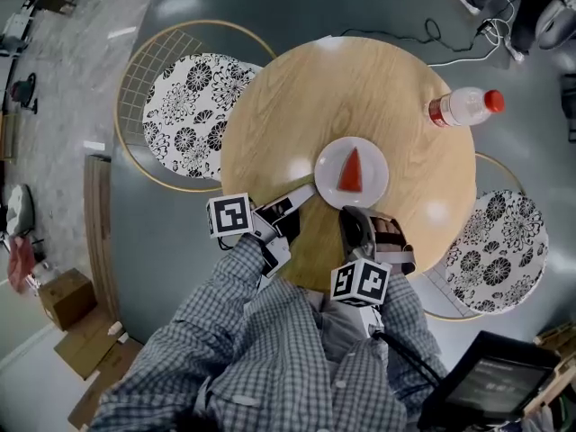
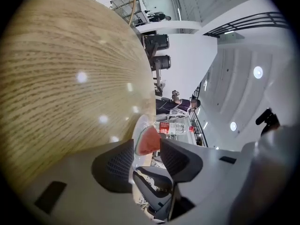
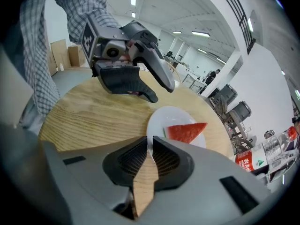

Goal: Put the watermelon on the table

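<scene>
Watermelon, one red wedge with a thin green rind, lies flat on a white plate near the middle of a round wooden table, its tip pointing away from the person. The left gripper sits just beside the plate's near-left rim, low over the wood and pointing across the plate. Its jaws stand wide apart with nothing between the pads; its own view shows the wedge farther off, beyond the gap, and the pads are clear of it. The right gripper hangs over the table's near edge on the person's side of the plate, tilted steeply down. Its jaws are drawn together to a thin slit, with only bare wood showing through and nothing gripped.

A clear plastic bottle with a red cap and red label lies on its side well beyond the plate, at the table's far-right rim. Two wire chairs with black-and-white flowered cushions flank the table: one off to the plate's left, the other to its right. Checked sleeves run back from both grippers.
</scene>
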Motion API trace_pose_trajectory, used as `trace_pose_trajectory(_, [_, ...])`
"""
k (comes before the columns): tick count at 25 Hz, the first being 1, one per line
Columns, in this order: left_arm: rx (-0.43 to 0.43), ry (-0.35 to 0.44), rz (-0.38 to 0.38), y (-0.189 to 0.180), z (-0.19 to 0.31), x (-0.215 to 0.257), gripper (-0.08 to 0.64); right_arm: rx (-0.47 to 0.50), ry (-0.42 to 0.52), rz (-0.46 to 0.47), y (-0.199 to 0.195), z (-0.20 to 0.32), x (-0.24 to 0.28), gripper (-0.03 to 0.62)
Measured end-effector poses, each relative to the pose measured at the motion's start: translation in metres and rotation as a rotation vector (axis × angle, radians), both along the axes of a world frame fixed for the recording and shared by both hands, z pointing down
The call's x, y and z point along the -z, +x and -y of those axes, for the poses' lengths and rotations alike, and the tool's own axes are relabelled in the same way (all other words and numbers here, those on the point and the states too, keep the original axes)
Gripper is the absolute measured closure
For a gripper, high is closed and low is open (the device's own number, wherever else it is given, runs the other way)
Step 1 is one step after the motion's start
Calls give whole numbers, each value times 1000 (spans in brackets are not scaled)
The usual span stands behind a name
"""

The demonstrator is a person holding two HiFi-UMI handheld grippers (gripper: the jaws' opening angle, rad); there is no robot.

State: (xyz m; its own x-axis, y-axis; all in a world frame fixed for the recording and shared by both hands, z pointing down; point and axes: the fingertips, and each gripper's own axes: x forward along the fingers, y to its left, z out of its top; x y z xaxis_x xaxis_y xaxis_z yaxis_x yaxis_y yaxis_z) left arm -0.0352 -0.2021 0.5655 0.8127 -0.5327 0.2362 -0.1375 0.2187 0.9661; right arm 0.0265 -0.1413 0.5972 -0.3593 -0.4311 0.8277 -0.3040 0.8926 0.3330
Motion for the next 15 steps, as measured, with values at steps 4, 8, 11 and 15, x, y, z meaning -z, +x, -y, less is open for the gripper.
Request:
trace_pose_trajectory(4, [18, -3, -24, -2, -6, 1, 397, -13, -15, 23, -3, 1, -3, 551])
trace_pose_trajectory(8, [11, 9, -32, 2, -11, 5, 397, -62, -64, 113, -3, 2, -1, 551])
trace_pose_trajectory(11, [-18, 55, -4, 3, -16, 11, 397, -166, -126, 235, -1, 3, 9, 551])
trace_pose_trajectory(15, [-19, 96, -11, 9, -22, 25, 399, -312, -143, 384, 5, 6, 30, 551])
